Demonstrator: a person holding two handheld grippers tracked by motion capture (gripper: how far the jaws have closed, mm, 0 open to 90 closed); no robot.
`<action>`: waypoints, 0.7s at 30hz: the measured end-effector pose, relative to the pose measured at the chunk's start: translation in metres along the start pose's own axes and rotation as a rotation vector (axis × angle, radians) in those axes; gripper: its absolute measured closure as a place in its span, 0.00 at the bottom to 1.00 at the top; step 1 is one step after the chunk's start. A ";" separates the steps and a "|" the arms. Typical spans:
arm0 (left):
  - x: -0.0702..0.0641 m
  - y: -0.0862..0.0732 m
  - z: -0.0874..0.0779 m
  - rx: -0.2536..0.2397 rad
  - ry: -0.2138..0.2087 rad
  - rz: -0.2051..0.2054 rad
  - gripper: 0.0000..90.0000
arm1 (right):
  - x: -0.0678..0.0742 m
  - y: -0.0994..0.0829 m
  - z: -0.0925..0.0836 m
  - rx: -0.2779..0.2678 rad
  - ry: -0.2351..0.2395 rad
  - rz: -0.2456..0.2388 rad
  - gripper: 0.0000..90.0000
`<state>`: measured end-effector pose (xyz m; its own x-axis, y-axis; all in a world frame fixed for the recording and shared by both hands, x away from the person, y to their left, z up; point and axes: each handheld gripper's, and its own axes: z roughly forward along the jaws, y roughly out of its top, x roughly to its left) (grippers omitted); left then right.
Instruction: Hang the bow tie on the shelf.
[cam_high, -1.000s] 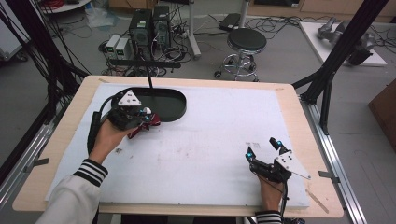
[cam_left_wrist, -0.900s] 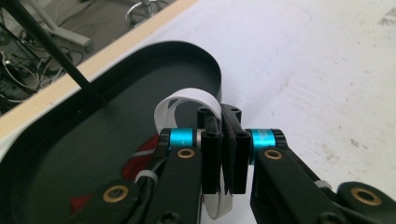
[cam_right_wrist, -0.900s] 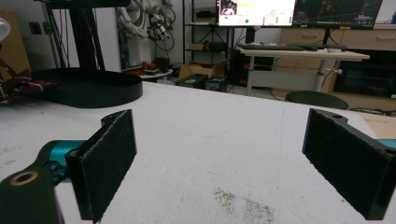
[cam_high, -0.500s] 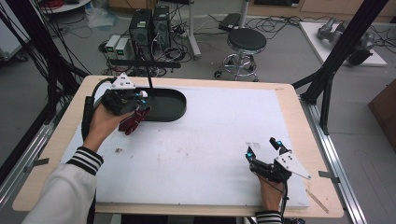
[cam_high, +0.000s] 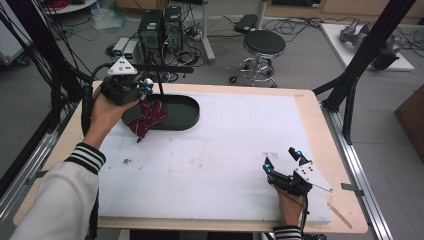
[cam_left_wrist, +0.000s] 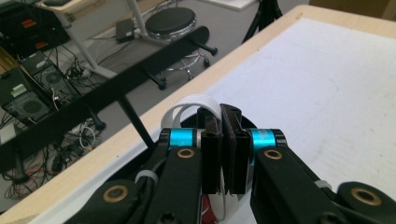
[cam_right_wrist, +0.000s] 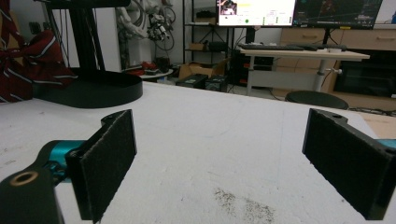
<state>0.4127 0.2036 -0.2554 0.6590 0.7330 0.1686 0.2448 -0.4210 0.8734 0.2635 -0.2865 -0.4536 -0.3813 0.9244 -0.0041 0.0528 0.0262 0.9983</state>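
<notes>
Starting at the near edge of the bench: the right gripper (cam_high: 281, 161) sits low by the near right corner, hand wrapped around it from below, jaws spread wide with nothing between them. In the right gripper view the two black pads (cam_right_wrist: 108, 158) stand far apart over bare white mat (cam_right_wrist: 224, 140), which has a few dark crumbs on it just ahead of them.

Further in, the middle of the white mat (cam_high: 225, 150) is bare apart from some faint smudges.

Up at the far left corner, the left gripper (cam_high: 146, 89) is held above the table by a hand in a striped-cuff sleeve (cam_high: 85, 156). Its jaws are pinched tight together, and in the left gripper view a white loop of strap (cam_left_wrist: 191, 105) pokes out just past the closed tips (cam_left_wrist: 223, 140), so it's clamped on that. Hanging below it is a dark red striped cloth (cam_high: 149, 116), dangling over the left end of the black oval tray (cam_high: 185, 111), partly over the tray's near rim and the mat. I can't tell if the cloth's lowest tip actually touches the mat.

Beyond the far edge there's a black stool (cam_high: 264, 44) and some computer boxes (cam_high: 161, 27) on the floor.
</notes>
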 end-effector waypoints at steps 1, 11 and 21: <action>0.003 0.001 0.001 -0.005 -0.001 -0.007 0.96 | 0.000 0.000 0.000 -0.001 -0.001 -0.003 0.10; 0.024 0.012 0.005 -0.040 0.033 -0.062 0.96 | 0.001 0.000 0.000 0.002 0.000 0.000 0.10; 0.038 0.030 0.014 -0.068 0.083 -0.069 0.96 | 0.000 0.000 0.000 0.000 0.001 0.004 0.10</action>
<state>0.4553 0.2117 -0.2294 0.5805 0.8018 0.1417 0.2373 -0.3330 0.9126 0.2638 -0.2867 -0.4535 -0.3818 0.9243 -0.0003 0.0542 0.0227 0.9983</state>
